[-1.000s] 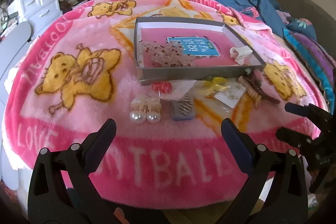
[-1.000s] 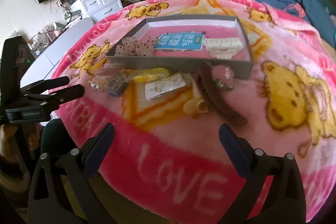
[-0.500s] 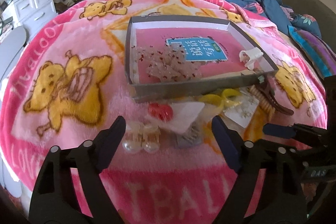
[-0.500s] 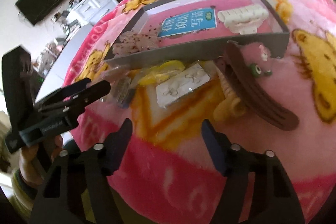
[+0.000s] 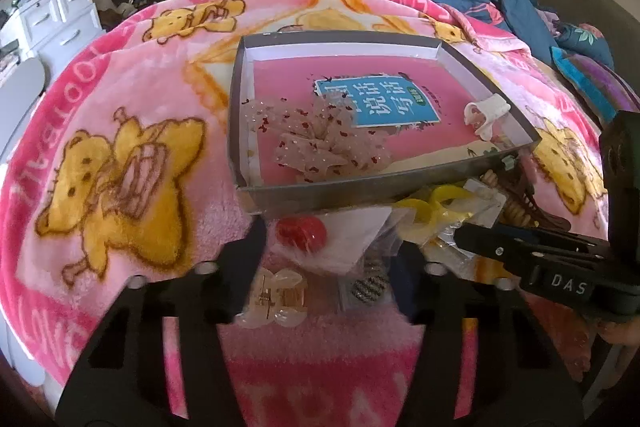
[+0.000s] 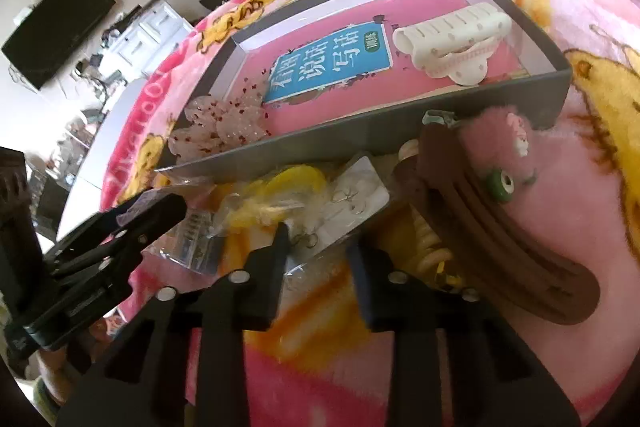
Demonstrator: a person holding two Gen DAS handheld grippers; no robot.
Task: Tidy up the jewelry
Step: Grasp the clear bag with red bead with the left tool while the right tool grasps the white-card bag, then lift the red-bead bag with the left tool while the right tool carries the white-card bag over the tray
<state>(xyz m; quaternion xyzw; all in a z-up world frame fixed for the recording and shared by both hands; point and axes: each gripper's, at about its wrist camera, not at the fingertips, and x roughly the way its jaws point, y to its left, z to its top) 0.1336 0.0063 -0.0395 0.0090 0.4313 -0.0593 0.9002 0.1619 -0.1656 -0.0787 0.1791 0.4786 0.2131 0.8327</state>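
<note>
Both grippers are shown after a short advance toward the row of small items lying on the pink blanket [image 5: 120, 99] of the bed, just in front of the grey box [image 5: 400, 187]. The jaws of the left gripper [image 5: 328, 251] have just been closing from fully wide to roughly half open; between them lie the red piece [image 5: 301, 233] on its white card and, nearer, a clear bag with a dark patterned item [image 5: 370, 287], with no pad seen pressing on either. The pearl clip [image 5: 276, 293] lies just inside the left jaw. The jaws of the right gripper [image 6: 320, 247] have likewise been closing and now stand narrow, their tips at the edge of the clear earring card [image 6: 352, 203]; contact cannot be confirmed, so no grip is read. A two-handed pick-up is judged to be starting, with nothing yet lifted. Already inside the box are the sheer bow [image 5: 332, 143] and the white claw clip [image 6: 452, 43]. Room is tight: the box's near wall stands just beyond the items, the brown claw clip [image 6: 500, 247] flanks the right gripper, and the two grippers work close beside each other. Above the box the way is open.
</note>
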